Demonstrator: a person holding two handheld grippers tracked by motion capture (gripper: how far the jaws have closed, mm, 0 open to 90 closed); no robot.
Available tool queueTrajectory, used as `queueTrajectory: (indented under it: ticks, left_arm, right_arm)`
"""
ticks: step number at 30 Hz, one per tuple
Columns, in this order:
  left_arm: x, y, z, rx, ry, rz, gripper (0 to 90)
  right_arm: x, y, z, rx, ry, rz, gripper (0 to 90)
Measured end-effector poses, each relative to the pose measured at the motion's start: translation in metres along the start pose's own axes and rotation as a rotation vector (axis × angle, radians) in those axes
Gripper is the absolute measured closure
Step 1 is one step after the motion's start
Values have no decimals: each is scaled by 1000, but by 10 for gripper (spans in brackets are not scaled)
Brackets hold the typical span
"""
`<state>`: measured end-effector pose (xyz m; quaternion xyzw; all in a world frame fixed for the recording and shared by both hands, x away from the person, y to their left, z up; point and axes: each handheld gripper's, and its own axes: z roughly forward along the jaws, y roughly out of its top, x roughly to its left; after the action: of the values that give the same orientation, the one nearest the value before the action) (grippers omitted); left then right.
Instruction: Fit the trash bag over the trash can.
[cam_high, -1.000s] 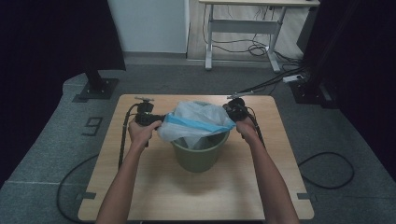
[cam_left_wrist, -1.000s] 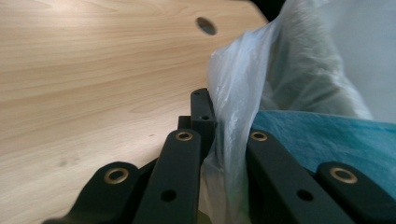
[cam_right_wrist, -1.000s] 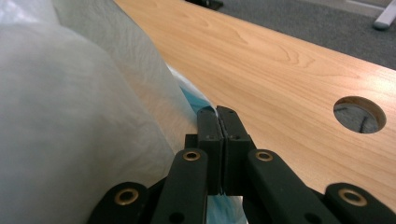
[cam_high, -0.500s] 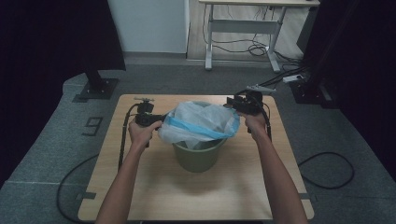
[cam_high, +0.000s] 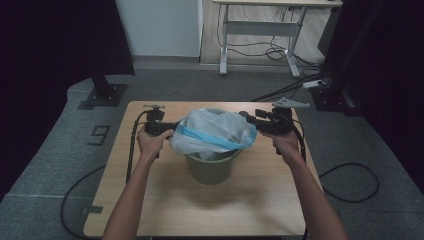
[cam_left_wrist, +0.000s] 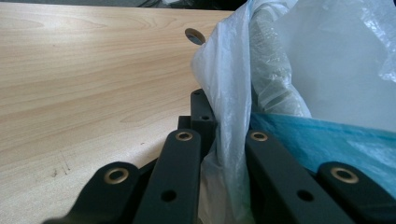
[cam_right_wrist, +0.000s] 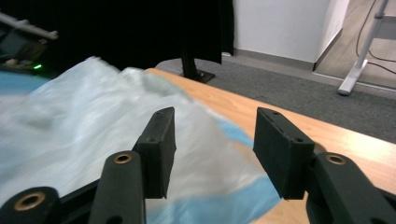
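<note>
White plastic bag (cam_high: 212, 131), blue-banded, draped over green bin (cam_high: 211, 168) at table (cam_high: 165, 210) centre. Left claw (cam_left_wrist: 224, 140) clamps bag's edge; right claw (cam_right_wrist: 212, 140), jaws just opening, grips nothing.

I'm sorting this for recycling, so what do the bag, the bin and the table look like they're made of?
The bag looks like thin, see-through plastic film, whitish with a blue band: it crinkles and folds. The bin seems to be matte olive-green moulded plastic, though that is hard to confirm. The table shows pale wood grain with a smooth finish; solid wood or laminate, I cannot tell.
</note>
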<state>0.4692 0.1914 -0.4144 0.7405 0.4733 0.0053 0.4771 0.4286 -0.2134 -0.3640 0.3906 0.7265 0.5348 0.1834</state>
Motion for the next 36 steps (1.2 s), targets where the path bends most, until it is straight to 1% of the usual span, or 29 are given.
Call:
queueTrajectory:
  ticks: [3, 7, 10, 12, 13, 15, 17, 19, 21, 23, 26, 27, 30, 33, 36]
  left_arm:
    - [-2, 0, -1, -3, 6, 3, 873]
    - [-3, -1, -2, -7, 9, 5, 873]
    - [-4, -1, -2, -8, 11, 6, 873]
    - [-4, -1, -2, -11, 11, 3, 872]
    - [-4, -1, -2, -12, 12, 3, 872]
    - [-4, -1, -2, -12, 12, 1, 872]
    - [-5, -2, -2, -15, 12, 1, 872]
    - [-5, -2, -3, -15, 11, 3, 872]
    - [-4, -2, -4, -17, 9, 2, 870]
    - [-4, -3, -5, -18, 8, 5, 869]
    - [-4, -3, -5, -18, 8, 5, 868]
    - [-4, -3, -5, -18, 7, 5, 867]
    - [-4, -3, -4, -21, 5, -1, 867]
    - [-4, -4, -4, -22, 2, -4, 867]
    - [-4, -4, -4, -22, 3, -1, 866]
  right_arm:
    - [11, -7, -11, 12, 10, -4, 453]
    - [22, -11, -22, 11, 36, -4, 435]
    - [30, -14, -28, 13, 68, -10, 421]
    - [34, -16, -31, 22, 94, 0, 410]
    - [36, -17, -32, 30, 101, 1, 409]
    - [40, -21, -31, 40, 95, 0, 406]
    - [40, -24, -29, 51, 99, 7, 407]
    - [41, -29, -26, 66, 100, 3, 428]
    - [43, -34, -24, 77, 121, 0, 455]
    - [44, -39, -25, 90, 133, 1, 460]
    - [45, -45, -27, 76, 155, 18, 513]
    - [45, -47, -28, 71, 162, 20, 567]
    - [47, -47, -31, 74, 159, 0, 686]
    - [49, -48, -31, 100, 139, -22, 790]
    - [52, -49, -32, 102, 150, -45, 868]
